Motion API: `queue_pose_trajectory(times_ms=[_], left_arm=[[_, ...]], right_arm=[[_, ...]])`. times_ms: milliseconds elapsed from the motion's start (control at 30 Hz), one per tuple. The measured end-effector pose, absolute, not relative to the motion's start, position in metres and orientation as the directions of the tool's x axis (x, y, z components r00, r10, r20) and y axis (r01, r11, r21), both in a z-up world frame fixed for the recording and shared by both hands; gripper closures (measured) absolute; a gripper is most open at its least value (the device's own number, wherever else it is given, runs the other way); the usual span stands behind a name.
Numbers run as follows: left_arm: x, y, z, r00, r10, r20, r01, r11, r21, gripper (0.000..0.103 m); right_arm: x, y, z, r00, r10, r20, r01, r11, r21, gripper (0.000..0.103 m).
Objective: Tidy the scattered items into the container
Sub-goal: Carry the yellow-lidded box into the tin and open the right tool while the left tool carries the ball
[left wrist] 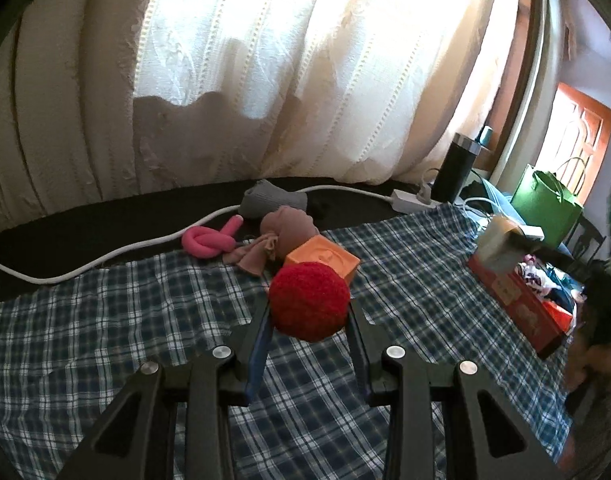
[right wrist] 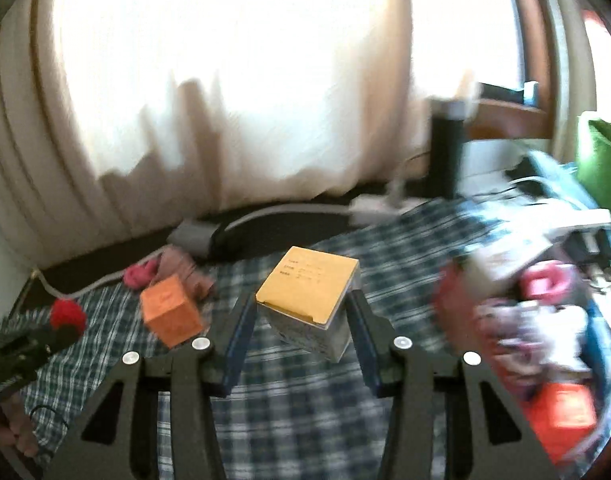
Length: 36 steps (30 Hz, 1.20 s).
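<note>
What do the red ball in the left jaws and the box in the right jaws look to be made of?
Red ball: probably yarn or wool, with a fuzzy, matte, looped surface. Box: likely cardboard, with a flat matte yellow printed top, sharp folded edges and grey sides.

Legible text: none.
- Yellow-topped box (right wrist: 311, 286): three short printed lines on top face, too blurred to read.
- Orange cube (left wrist: 323, 260): embossed mark, unreadable.
- Red container (left wrist: 517, 304): printed panels on side, unreadable.
</note>
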<state>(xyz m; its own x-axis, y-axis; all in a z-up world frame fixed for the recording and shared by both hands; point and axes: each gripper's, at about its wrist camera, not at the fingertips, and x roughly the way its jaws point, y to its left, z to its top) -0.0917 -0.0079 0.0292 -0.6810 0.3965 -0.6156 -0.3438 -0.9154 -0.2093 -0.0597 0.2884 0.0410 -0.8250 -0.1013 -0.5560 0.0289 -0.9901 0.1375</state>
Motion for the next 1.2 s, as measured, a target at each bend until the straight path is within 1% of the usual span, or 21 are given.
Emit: queue_pose_trajectory(times_ms=[133,233,400,633,667,700,767,833,1200], left_arm=[[-0.088,0.001,0.031,-0.674,0.405,-0.617,-0.358,-0.910,-0.207,0.065],[-0.084,0.010,0.034,-0.662,0.422,-0.619,-0.374,-0.902,-0.215,0.065],[-0.075,0.031,0.045,-0.657,0.440,-0.612,-0.406,-0.891,-0.205,0.065],[-0.066,0.074,0.060,-0.642,0.470,-0.605,-0.468,-0.866,-0.177,0.065],[-0.065,0.081,0.062,-0.639,0.475,-0.605,-0.478,-0.862,-0.171,0.065],[-0.064,0.088,0.064,-0.636,0.479,-0.605,-0.487,-0.857,-0.167,0.065],[-0.062,0.102,0.066,-0.629,0.491,-0.604,-0.504,-0.848,-0.164,0.065],[-0.060,0.116,0.069,-0.621,0.504,-0.600,-0.522,-0.837,-0.162,0.065],[-0.060,0.215,0.070,-0.516,0.606,-0.605,-0.638,-0.743,-0.200,0.065]], right_arm=[[-0.044,0.344,0.056,-0.848,-0.009,-0.530,-0.081,-0.986,0.147,0.052],[-0.038,0.388,0.064,-0.846,0.039,-0.532,-0.157,-0.972,0.178,0.052],[-0.039,0.442,0.064,-0.827,0.084,-0.556,-0.236,-0.949,0.208,0.052],[-0.057,0.489,0.040,-0.782,0.117,-0.612,-0.303,-0.929,0.210,0.052],[-0.061,0.494,0.037,-0.775,0.116,-0.622,-0.308,-0.928,0.210,0.062],[-0.065,0.500,0.032,-0.763,0.102,-0.638,-0.306,-0.927,0.218,0.086],[-0.075,0.510,0.022,-0.735,0.062,-0.675,-0.298,-0.924,0.241,0.086],[-0.080,0.517,0.014,-0.723,0.052,-0.689,-0.298,-0.923,0.244,0.086],[-0.076,0.525,0.013,-0.724,0.009,-0.690,-0.232,-0.945,0.232,0.085]])
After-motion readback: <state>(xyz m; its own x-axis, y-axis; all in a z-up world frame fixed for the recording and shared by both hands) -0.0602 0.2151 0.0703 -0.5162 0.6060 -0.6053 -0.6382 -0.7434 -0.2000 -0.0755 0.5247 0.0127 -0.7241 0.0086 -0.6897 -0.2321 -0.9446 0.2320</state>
